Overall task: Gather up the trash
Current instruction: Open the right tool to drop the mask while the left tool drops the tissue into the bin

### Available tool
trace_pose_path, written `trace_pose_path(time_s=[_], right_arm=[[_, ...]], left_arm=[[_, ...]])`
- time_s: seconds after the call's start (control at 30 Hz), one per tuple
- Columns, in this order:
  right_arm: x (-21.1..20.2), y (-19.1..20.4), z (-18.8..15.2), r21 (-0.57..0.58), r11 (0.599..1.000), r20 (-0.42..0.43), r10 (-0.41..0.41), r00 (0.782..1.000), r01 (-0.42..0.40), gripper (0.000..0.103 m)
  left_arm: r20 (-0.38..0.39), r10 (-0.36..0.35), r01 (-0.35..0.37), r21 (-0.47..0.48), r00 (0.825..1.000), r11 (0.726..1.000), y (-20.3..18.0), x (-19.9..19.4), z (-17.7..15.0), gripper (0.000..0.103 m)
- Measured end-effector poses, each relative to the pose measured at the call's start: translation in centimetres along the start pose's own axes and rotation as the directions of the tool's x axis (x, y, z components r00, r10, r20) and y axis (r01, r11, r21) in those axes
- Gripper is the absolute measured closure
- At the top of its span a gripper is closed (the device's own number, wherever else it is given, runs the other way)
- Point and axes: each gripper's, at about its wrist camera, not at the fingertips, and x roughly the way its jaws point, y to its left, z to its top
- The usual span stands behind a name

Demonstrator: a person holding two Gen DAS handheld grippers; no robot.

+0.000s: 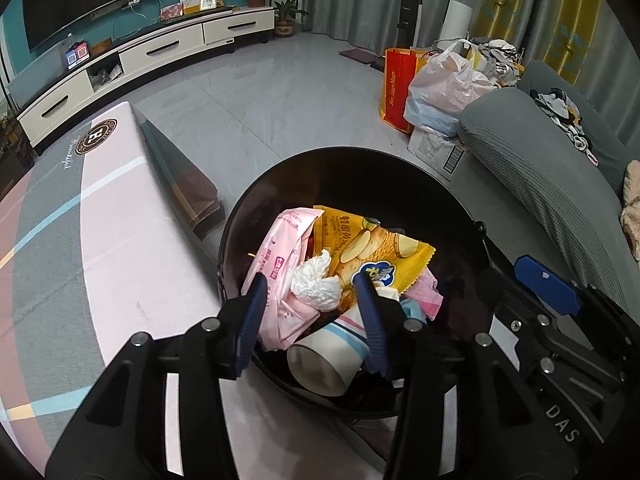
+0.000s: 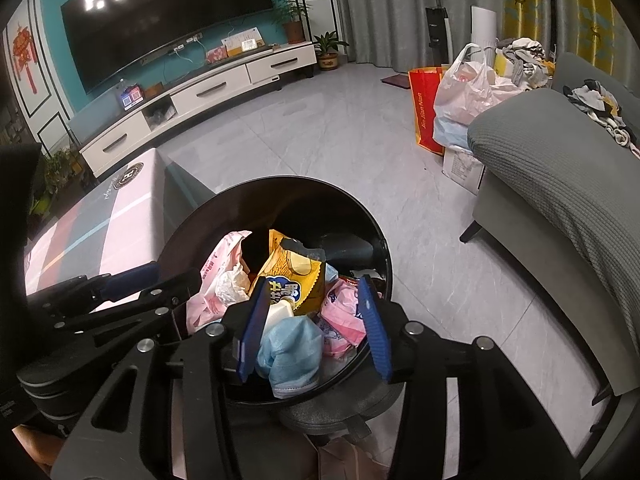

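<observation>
- Left of everything, at 9 o'clock from the bin: low table (image 1: pixel 112 248) with a pink and grey patterned cover, edge just beside the bin wall.
- Black round trash bin (image 1: pixel 400 168) on the grey floor, rim open, filled with trash; grey sofa (image 1: pixel 532 160) off at 3 o'clock.
- Left gripper (image 1: pixel 312 284) poised over the near rim of the bin, pointing down into it; blue fingers (image 1: pixel 252 320) parted, nothing pinched, pads clear of the rubbish.
- Between those fingers, toward 12 o'clock: crumpled white tissue (image 1: pixel 316 284) lying loose on the heap, touching neither pad as far as can be told.
- At 10 o'clock from that tissue: pink wrapper (image 1: pixel 280 248); at 1 o'clock: yellow snack bag (image 1: pixel 376 248), its lower corner behind the right-hand finger.
- Below the tissue, at 6 o'clock: paper cup (image 1: pixel 320 360) on its side, mouth toward the camera, against the near wall.
- Right gripper (image 2: pixel 314 300) over the same bin at its near right side; blue fingers (image 2: pixel 376 332) spread apart, gripping nothing.
- Between them, low at 6 o'clock: blue face mask (image 2: pixel 292 352) draped at the rim, close by the left-hand pad, contact unclear.
- At 12 o'clock from the mask: the yellow snack bag upright; at 3 o'clock: pink plastic wrapper scraps (image 2: pixel 344 316) near the right-hand pad.
</observation>
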Motion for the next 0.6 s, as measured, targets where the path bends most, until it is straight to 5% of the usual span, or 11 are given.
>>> trace_pose_path(time_s=[0.6], right_arm=[[-0.6, 0.0, 0.1, 0.010, 1.000, 0.020, 0.001, 1.000, -0.002, 0.039]], left_arm=[[0.037, 0.046, -0.045, -0.015, 0.998, 0.999, 1.4, -1.9, -0.2, 0.023]])
